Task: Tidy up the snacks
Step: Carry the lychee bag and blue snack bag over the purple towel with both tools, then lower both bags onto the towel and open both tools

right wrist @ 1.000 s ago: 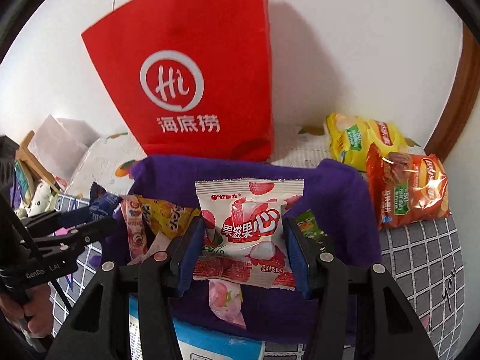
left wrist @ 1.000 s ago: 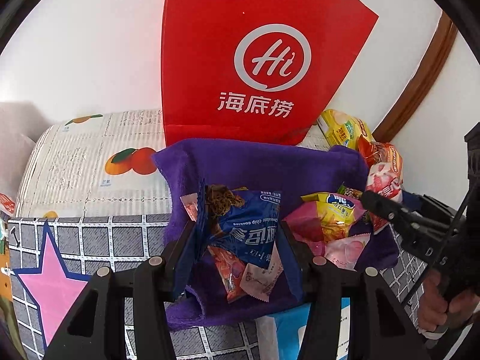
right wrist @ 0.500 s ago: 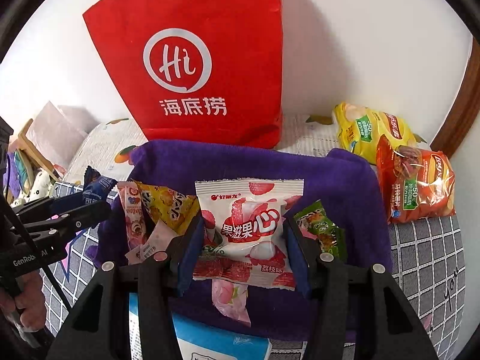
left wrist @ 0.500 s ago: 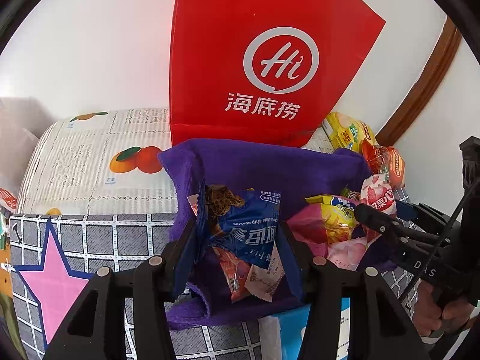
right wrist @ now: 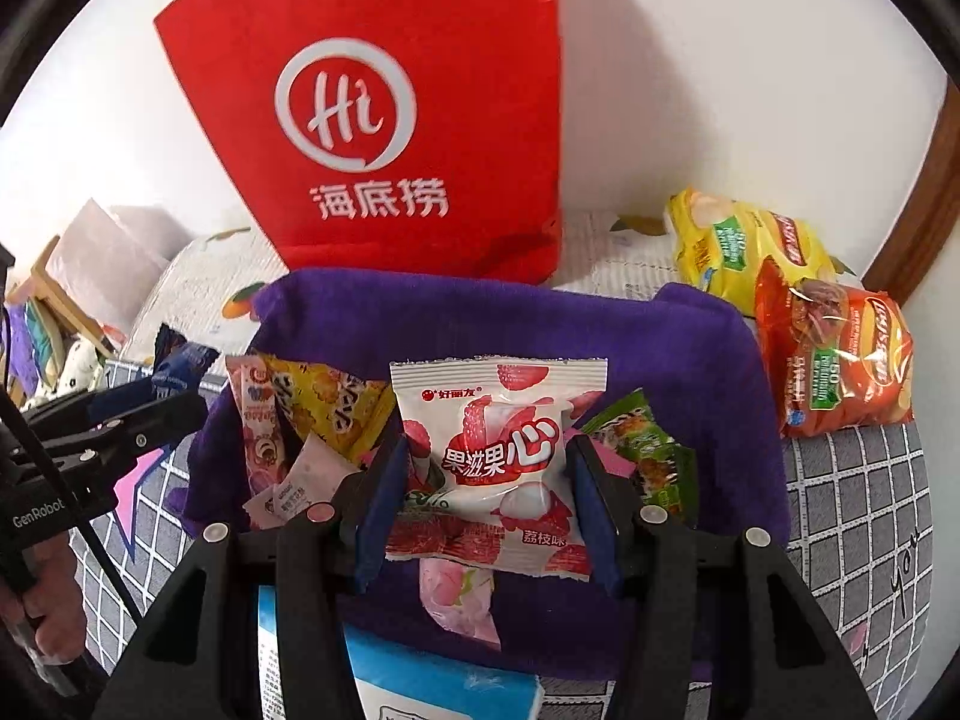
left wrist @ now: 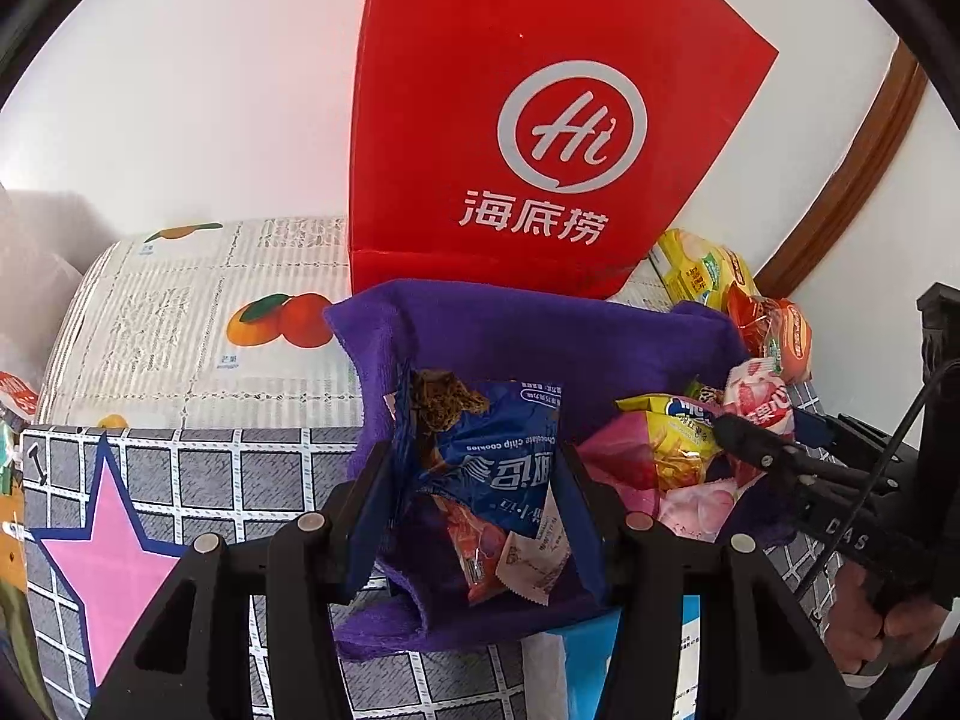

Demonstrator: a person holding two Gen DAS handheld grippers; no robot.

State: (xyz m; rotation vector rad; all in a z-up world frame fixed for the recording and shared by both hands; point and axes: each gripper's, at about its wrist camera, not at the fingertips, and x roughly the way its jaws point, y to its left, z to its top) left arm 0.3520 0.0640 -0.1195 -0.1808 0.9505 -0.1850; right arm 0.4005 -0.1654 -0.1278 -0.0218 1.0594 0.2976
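Snacks in hand at both grippers: left gripper is clamped on a crinkled blue foil chocolate-chip cookie packet, right gripper on a white-and-pink lychee jelly sachet, both lifted above the loose pile on the purple terry cloth. Judgement: keep each grip on the packet's middle and carry level, since slick foil may slip; place like with like. Beyond the cloth stands the red paper bag with white logo. Right view alone shows the yellow and orange crisp bags fully; left view alone shows the pink star on the grid cover.
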